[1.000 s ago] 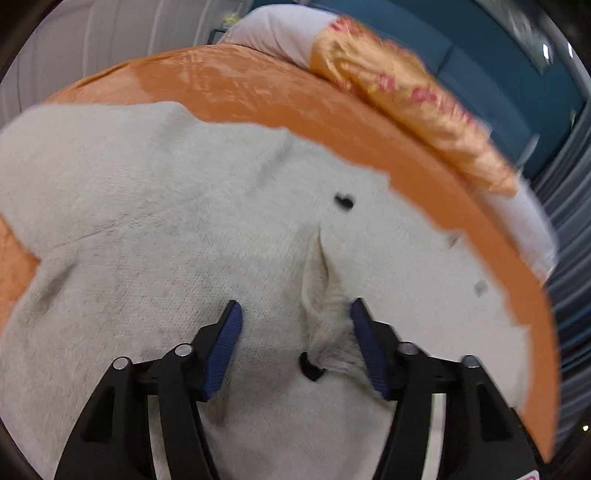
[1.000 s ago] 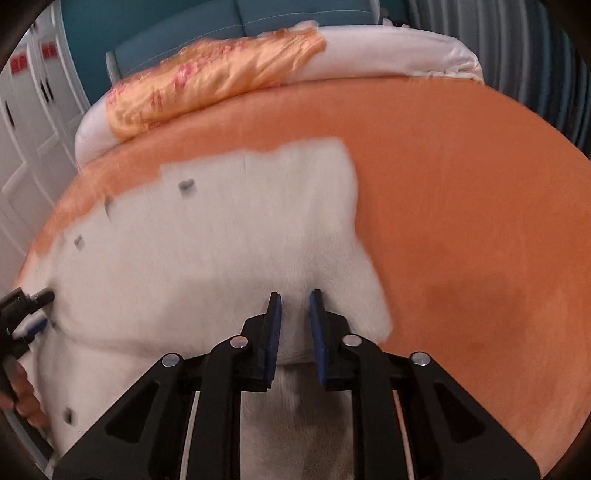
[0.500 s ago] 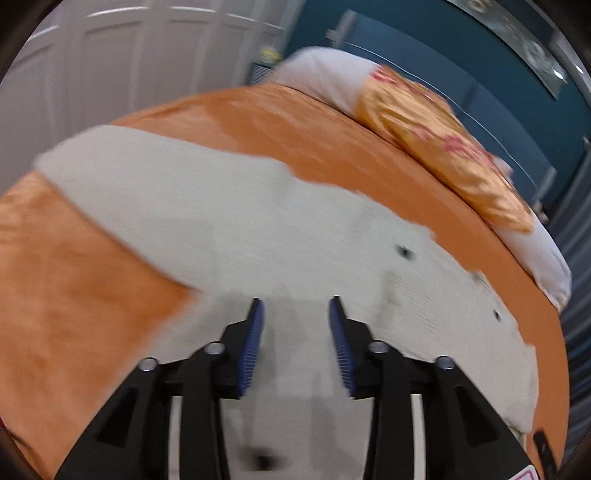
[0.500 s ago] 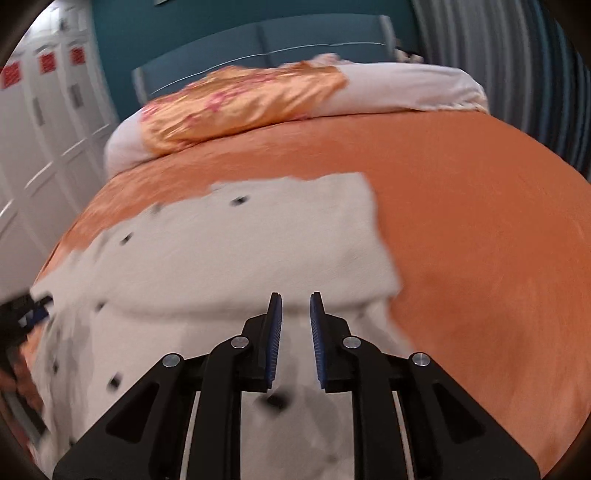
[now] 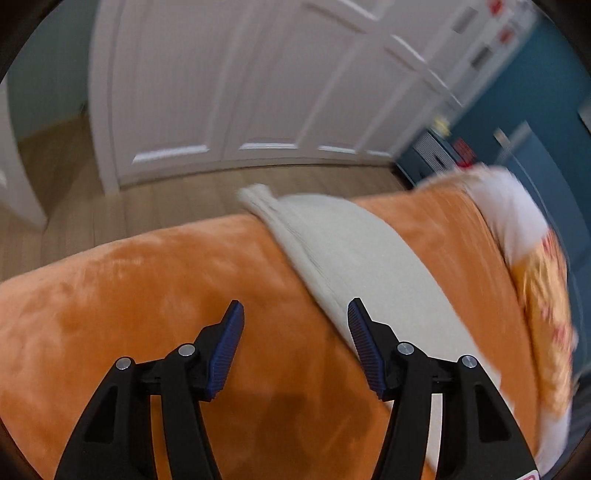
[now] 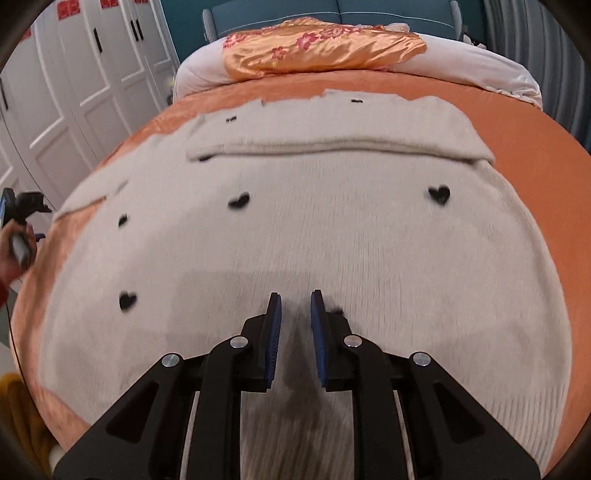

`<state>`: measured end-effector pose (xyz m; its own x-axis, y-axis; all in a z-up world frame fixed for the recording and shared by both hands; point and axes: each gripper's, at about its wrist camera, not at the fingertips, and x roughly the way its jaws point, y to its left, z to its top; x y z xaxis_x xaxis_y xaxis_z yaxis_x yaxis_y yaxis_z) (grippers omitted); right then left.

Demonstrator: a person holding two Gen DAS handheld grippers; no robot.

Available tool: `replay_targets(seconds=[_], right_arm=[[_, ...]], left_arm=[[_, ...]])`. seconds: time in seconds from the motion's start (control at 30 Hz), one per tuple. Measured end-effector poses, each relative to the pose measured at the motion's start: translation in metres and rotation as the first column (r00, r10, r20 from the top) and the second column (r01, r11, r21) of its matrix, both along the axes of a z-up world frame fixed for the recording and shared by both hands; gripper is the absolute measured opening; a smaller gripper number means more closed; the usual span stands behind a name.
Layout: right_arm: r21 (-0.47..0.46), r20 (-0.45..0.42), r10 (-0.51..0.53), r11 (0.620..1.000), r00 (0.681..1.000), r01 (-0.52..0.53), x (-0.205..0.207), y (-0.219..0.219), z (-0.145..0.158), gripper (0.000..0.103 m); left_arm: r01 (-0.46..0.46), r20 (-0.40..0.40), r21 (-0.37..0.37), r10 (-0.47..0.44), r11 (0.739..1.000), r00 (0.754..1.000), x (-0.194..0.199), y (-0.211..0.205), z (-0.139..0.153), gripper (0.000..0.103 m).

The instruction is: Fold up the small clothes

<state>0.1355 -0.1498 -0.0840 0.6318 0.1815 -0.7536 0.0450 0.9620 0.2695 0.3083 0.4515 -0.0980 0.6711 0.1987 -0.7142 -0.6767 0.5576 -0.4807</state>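
Note:
A cream knit sweater (image 6: 295,221) with small black hearts lies flat on the orange bedspread (image 6: 535,147), one sleeve folded across its far part. My right gripper (image 6: 295,306) hovers over the sweater's near part, its jaws a narrow gap apart with nothing between them. In the left wrist view my left gripper (image 5: 293,314) is open and empty above the bare bedspread (image 5: 147,295). A cream sleeve (image 5: 351,251) runs diagonally past its right finger to the bed's edge. The left gripper also shows at the far left of the right wrist view (image 6: 22,206).
An orange floral pillow (image 6: 321,48) on a white duvet (image 6: 480,62) lies at the head of the bed. White wardrobe doors (image 5: 221,92) and wood floor (image 5: 184,195) lie beyond the bed's left edge. A blue headboard (image 6: 332,11) stands behind.
My left gripper has swung left off the sweater's body to the bed's edge and opened wider. My right gripper has pulled back, so more of the sweater shows.

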Motion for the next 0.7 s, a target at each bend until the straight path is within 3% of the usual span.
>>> replay_targets(seconds=[0.07, 0.3, 0.37, 0.4, 0.43, 0.47, 0.57, 0.63, 0.7], right_arm=[[-0.010, 0.002, 0.000, 1.000, 1.000, 0.000, -0.004, 0.002, 0.002, 0.017], [-0.022, -0.017, -0.011, 1.000, 1.000, 0.011, -0.004, 0.005, 0.005, 0.022], [-0.019, -0.017, -0.012, 1.000, 1.000, 0.012, -0.005, 0.005, 0.005, 0.023], [-0.013, -0.017, -0.014, 1.000, 1.000, 0.013, -0.005, 0.005, 0.006, 0.024], [-0.007, -0.016, -0.015, 1.000, 1.000, 0.015, -0.005, 0.005, 0.006, 0.024], [0.000, -0.014, -0.017, 1.000, 1.000, 0.017, -0.006, 0.003, 0.008, 0.024], [0.023, -0.005, -0.027, 0.999, 1.000, 0.027, -0.008, -0.005, 0.011, 0.024], [0.035, 0.008, -0.038, 0.999, 0.999, 0.038, -0.009, -0.011, 0.015, 0.024], [0.057, 0.019, -0.052, 0.997, 0.998, 0.050, -0.011, -0.018, 0.019, 0.024]], left_arm=[[-0.019, 0.013, -0.021, 0.020, 1.000, 1.000, 0.004, 0.008, -0.009, 0.057], [-0.025, 0.012, 0.103, 0.024, 0.994, 1.000, 0.020, -0.013, -0.005, 0.054], [0.009, 0.007, 0.115, -0.010, 0.993, 1.000, 0.026, -0.020, -0.005, 0.032], [0.032, -0.004, 0.111, -0.032, 0.993, 0.999, 0.032, -0.025, -0.007, 0.028], [0.049, -0.011, 0.111, -0.048, 0.993, 0.999, 0.035, -0.028, -0.006, 0.012], [0.069, -0.018, 0.105, -0.068, 0.992, 0.998, 0.039, -0.033, -0.007, 0.004], [0.074, -0.017, 0.110, -0.072, 0.991, 0.997, 0.042, -0.046, 0.005, 0.004], [0.087, 0.043, 0.093, -0.091, 0.992, 0.995, 0.037, -0.060, 0.026, 0.003], [0.123, 0.122, 0.127, -0.138, 0.984, 0.983, 0.030, -0.088, 0.060, 0.003]])
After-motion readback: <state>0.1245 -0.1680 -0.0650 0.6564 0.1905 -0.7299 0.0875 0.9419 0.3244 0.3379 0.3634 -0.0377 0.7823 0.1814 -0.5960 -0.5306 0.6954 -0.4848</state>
